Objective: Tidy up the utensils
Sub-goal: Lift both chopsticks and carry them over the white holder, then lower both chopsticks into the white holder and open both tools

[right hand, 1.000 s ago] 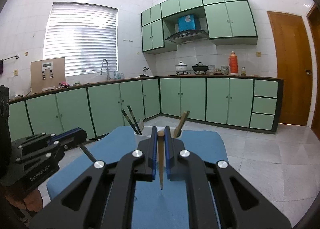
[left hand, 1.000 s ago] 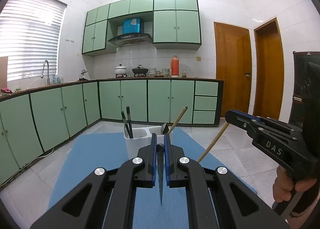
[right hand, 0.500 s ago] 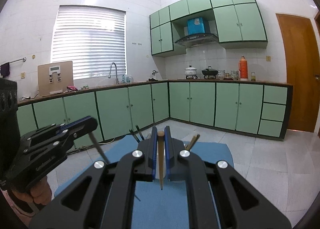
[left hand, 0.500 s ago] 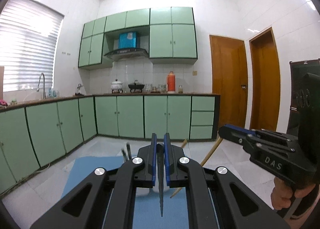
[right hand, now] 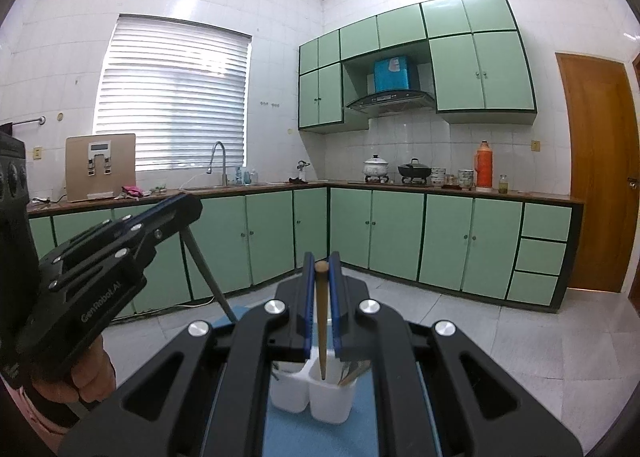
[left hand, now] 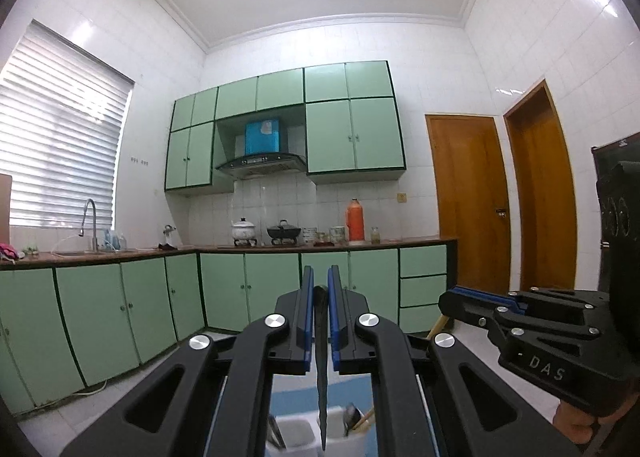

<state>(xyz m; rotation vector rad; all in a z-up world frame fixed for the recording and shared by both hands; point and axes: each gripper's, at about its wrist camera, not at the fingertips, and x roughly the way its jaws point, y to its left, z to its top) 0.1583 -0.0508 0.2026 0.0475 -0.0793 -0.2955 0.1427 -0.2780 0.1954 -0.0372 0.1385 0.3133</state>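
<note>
Above white holder (right hand: pixel 312 397): both hand-held grippers clamping utensils.

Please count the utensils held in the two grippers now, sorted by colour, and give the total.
Dark: 1, the dark utensil in the left gripper
Wooden: 1, the wooden utensil in the right gripper
Total: 2
</note>
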